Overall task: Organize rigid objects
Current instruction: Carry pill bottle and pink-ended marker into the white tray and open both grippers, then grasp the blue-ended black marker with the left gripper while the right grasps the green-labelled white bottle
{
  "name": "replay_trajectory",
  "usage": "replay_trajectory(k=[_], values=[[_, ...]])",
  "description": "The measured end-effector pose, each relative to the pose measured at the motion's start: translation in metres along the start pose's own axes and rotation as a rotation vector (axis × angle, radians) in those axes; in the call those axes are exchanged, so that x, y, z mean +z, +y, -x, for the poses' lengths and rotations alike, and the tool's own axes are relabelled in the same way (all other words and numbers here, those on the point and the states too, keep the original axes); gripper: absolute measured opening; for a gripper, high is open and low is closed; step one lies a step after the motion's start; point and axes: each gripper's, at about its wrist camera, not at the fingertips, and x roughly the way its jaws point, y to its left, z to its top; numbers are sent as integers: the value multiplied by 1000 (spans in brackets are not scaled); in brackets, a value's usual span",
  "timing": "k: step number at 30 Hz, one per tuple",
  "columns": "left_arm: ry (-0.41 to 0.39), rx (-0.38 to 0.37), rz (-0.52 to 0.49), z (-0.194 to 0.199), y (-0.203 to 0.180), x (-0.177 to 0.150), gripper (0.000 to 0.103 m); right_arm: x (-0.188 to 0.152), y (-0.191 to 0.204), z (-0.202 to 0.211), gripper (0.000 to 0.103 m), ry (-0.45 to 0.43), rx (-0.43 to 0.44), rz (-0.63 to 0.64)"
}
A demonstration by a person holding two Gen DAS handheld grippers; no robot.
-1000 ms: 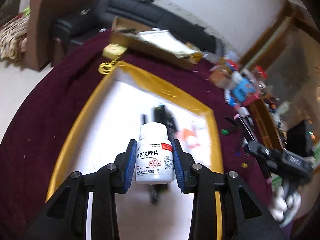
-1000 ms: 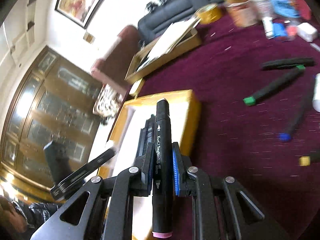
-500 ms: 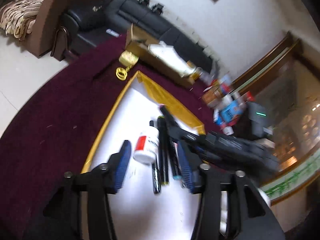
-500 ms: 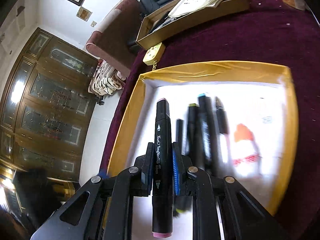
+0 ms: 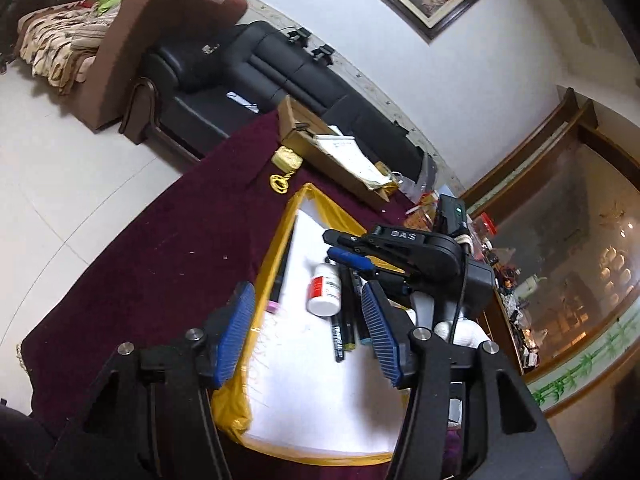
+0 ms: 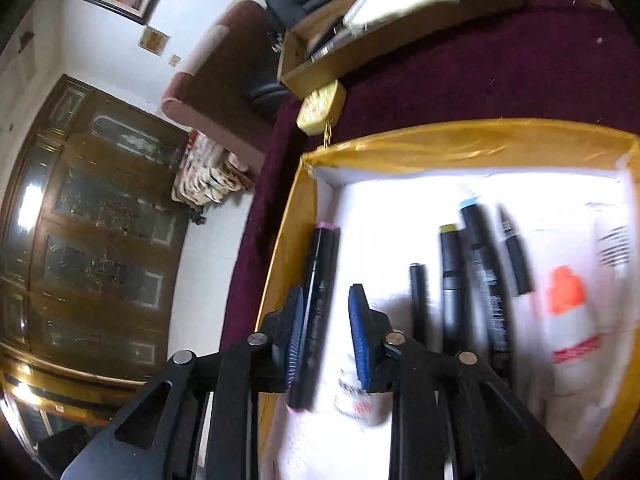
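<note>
table (image 5: 168,264): maroon cloth | on it: gold-rimmed tray (image 5: 276,248), cardboard box (image 5: 320,152)

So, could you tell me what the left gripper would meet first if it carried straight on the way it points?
Probably the white pill bottle, lying in the gold-edged tray ahead of the open left gripper; depth is unclear.

Black gripper (image 5: 306,332) frame, blue ribbed fingers (image 5: 236,332), silver screws, "DAS" mark.

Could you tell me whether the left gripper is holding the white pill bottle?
No, the left gripper is open and the white pill bottle lies in the gold-rimmed tray.
</note>
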Motion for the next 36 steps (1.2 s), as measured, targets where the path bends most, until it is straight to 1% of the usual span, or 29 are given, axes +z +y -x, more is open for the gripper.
replay_trajectory(k=[2, 4, 6, 7, 8, 10, 12, 13, 14, 17, 18, 22, 24, 26, 29, 31, 33, 36], values=[[-6, -15, -23, 1, -8, -4, 55, -1, -7, 21, 24, -30, -16, 39], [-5, -39, -40, -3, -18, -10, 61, -7, -23, 50, 27, -68, -39, 70], [8, -60, -54, -10, -30, -17, 61, -14, -49, 84, 33, -115, -65, 66], [16, -68, -61, -14, -36, -21, 61, -17, -66, 103, 34, -144, -78, 55], [31, -79, -75, -20, -46, -26, 61, -22, -90, 126, 34, -181, -102, 36], [66, -99, -101, -37, -65, -36, 61, -26, -127, 159, 34, -242, -166, -3], [112, -124, -114, -53, -82, -46, 61, -29, -174, 198, 34, -305, -265, -56], [144, -141, -122, -63, -94, -53, 61, -29, -197, 216, 34, -333, -315, -92], [159, -151, -132, -71, -103, -58, 61, -29, -223, 236, 34, -369, -365, -141], [216, -157, -183, -93, -138, -77, 61, -24, -272, 273, 34, -415, -427, -221], [230, -158, -200, -97, -147, -81, 61, -21, -284, 281, 34, -425, -434, -237], [266, -139, -290, -108, -187, -101, 61, -1, -305, 291, 34, -442, -388, -237], [270, -122, -330, -109, -200, -107, 61, 16, -305, 280, 34, -428, -368, -219], [268, -93, -369, -112, -214, -112, 61, 27, -306, 266, 34, -403, -381, -206], [260, -54, -440, -119, -237, -115, 61, 42, -305, 237, 35, -345, -443, -172], [262, -21, -500, -131, -254, -118, 61, 37, -304, 228, 32, -327, -422, -157], [284, -14, -548, -146, -269, -122, 61, 26, -304, 229, 30, -359, -397, -168], [344, -21, -612, -186, -294, -128, 61, 6, -304, 233, 30, -417, -347, -151]])
